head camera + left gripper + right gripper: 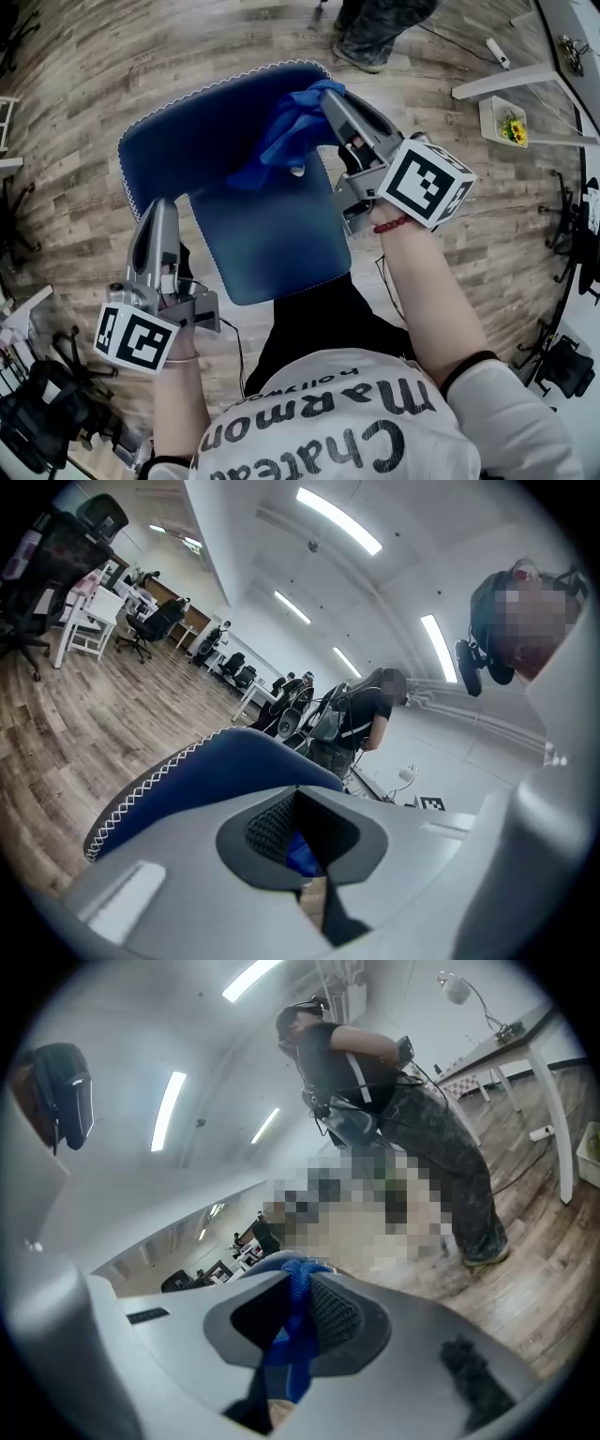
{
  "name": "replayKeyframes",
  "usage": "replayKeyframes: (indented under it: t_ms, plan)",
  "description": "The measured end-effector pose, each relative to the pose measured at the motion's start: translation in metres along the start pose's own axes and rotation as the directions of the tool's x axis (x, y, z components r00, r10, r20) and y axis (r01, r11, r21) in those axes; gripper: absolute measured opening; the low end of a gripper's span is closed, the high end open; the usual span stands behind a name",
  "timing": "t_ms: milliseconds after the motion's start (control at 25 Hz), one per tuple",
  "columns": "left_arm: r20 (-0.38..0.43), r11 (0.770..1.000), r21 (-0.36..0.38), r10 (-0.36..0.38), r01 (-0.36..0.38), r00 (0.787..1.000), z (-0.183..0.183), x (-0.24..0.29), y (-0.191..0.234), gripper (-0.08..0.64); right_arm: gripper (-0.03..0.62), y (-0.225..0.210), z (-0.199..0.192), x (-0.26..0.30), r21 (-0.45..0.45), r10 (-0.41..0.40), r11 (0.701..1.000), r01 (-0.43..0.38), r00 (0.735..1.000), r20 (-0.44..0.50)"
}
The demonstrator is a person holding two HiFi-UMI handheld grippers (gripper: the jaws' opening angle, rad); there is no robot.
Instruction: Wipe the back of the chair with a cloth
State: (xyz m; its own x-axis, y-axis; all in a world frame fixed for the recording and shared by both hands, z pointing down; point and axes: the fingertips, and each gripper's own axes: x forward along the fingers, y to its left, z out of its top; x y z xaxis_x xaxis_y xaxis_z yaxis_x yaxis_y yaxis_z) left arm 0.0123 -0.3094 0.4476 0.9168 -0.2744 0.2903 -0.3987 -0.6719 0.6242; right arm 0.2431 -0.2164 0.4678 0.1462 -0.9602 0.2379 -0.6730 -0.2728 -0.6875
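A blue chair (220,141) with white stitching along its edge stands on the wooden floor (84,56) just in front of the person holding the tools. In the head view its back (202,127) lies toward the top of the frame and its seat (272,239) is nearer the body.

The right tongs (326,96) are clamped on a bright blue cloth (286,131). In the right gripper view the cloth (292,1335) runs as a bunched strip straight between the two jaws of the right tongs (300,1277), which press on it from both sides. In the head view the cloth hangs crumpled against the right part of the chair's back, near the top edge, and trails down toward the seat.

The left tongs (157,208) sit low at the left side of the chair, just beside the edge where the back meets the seat. In the left gripper view the jaws of the left tongs (298,789) meet at the tips with nothing held between them. The stitched blue rim of the chair (202,771) curves just beyond them.

A second person (375,28) stands on the floor beyond the chair, and appears in both gripper views (394,1101) (370,714). A red bracelet (392,225) circles the right wrist.
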Motion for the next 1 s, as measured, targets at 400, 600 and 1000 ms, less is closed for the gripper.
replayKeyframes:
  t_ms: [400, 600, 1000]
  plan:
    - [0.03, 0.997, -0.039, 0.064, -0.063, 0.997, -0.003, -0.018, 0.019, 0.008, 0.069, -0.004, -0.004, -0.004, -0.032, -0.047, 0.998, 0.048, 0.998, 0.038]
    - [0.004, 0.994, -0.041, 0.1, -0.1, 0.995, -0.013, -0.033, 0.032, 0.008, 0.069, 0.048, -0.043, 0.03, -0.161, 0.05, 0.985, -0.06, 0.997, -0.066]
    - [0.029, 0.984, -0.082, 0.16, -0.157, 0.987, -0.009, -0.064, 0.062, 0.008, 0.069, 0.165, -0.144, 0.086, -0.165, 0.293, 0.92, -0.356, 0.902, -0.316]
